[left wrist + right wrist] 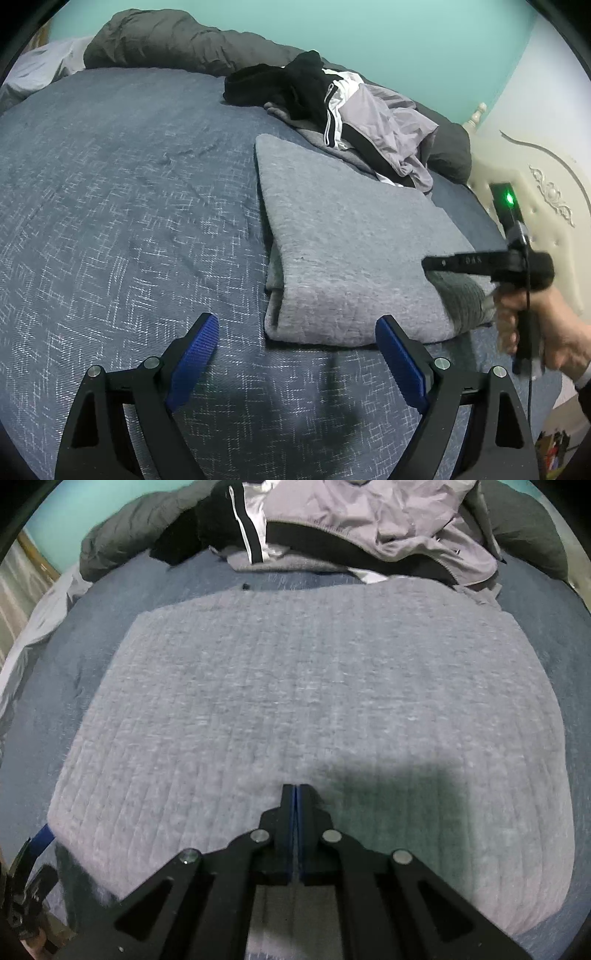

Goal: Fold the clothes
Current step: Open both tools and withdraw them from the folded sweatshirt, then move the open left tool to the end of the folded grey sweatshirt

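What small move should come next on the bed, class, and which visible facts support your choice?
Probably reach the open left claw toward the unfolded pile for another garment. The grey sweater already lies folded flat on the blue bedspread, nothing sits between the left claw's pads, and the right claw is shut and empty above the sweater.

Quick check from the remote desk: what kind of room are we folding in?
Most likely a bedroom. The work surface is a bed with a blue cross-hatched woven bedspread, a rumpled dark grey duvet bunched at its far side, and a cream carved ornate headboard at one end.
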`<state>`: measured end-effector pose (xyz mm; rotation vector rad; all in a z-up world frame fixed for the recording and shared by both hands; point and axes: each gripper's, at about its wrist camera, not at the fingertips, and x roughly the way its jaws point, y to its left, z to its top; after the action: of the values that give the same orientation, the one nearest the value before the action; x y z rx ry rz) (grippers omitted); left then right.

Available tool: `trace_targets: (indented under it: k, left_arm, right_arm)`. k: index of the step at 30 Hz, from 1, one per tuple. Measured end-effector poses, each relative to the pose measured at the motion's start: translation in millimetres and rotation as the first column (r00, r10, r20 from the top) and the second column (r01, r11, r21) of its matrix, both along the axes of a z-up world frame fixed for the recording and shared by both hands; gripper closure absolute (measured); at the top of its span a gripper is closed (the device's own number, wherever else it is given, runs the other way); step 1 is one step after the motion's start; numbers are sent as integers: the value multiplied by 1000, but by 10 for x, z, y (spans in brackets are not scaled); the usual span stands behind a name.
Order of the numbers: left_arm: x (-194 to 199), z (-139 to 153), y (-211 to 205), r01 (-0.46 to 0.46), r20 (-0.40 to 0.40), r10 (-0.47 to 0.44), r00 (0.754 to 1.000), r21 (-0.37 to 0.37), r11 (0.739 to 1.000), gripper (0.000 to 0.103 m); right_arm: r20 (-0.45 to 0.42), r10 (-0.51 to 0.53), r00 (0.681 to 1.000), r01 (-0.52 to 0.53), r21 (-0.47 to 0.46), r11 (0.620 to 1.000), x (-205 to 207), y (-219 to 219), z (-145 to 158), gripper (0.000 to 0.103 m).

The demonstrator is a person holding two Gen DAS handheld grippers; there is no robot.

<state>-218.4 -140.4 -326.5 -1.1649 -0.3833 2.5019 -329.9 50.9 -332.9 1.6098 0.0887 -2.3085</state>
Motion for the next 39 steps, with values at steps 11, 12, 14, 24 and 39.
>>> trace_targets:
  k: [11,12,14,24,39]
  left_arm:
    - [-9,-22,20,6,0,-6,1000,-22,1000,13]
    - [-11,-25,18,6,1,-6,1000,-22,1000,13]
    - [-15,-28,18,5,2,-5,1000,-23,1000,13]
    - [-29,-64,18,7,11,-7,1000,-22,1000,13]
    - [-42,-89,-3,22,28,-21,999,-2,1000,13]
  right_arm:
    - [4,-6,1000,6,5,1000,-222,17,-56,103]
    - [-7,-8,1000,8,3,1000,-276,0,-22,103]
    - [7,-8,1000,8,4,1000,-382,-66,-77,103]
    - [0,-4,1000,4,7,1000,-755,-216,-55,103]
    - [-17,-32,999,32,23,999,-1361,-268,-66,103]
